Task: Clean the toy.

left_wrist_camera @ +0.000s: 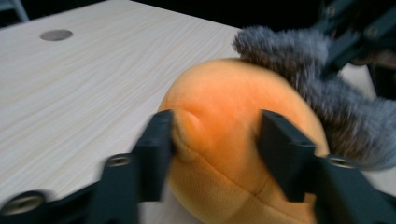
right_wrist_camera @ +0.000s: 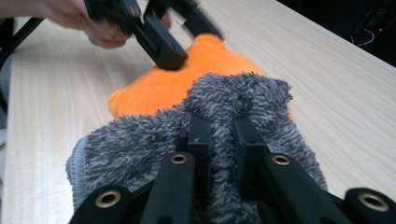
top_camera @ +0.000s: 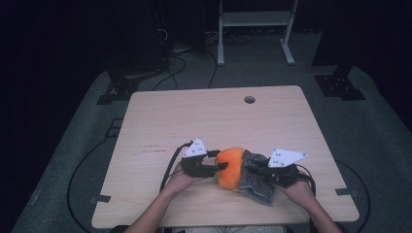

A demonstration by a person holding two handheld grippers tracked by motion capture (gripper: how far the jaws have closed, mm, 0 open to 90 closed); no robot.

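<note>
An orange plush toy (top_camera: 228, 167) lies near the table's front edge, with a grey fuzzy cloth (top_camera: 258, 183) draped over its right side. My left gripper (top_camera: 221, 160) comes at it from the left. In the left gripper view its jaws stand apart on either side of the plush's (left_wrist_camera: 224, 116) rounded end, a small fold of fabric beside one pad. My right gripper (right_wrist_camera: 224, 135) is shut on a bunched ridge of the grey cloth (right_wrist_camera: 233, 98), pinching it over the orange plush (right_wrist_camera: 159, 88). A hand holds the left gripper (right_wrist_camera: 187, 39) beyond it.
The light wooden table (top_camera: 194, 116) has a round cable hole (top_camera: 249, 99) near its far edge. Past the table, a white frame (top_camera: 255, 22) and cables are on the dark floor. Both forearms enter from the bottom edge.
</note>
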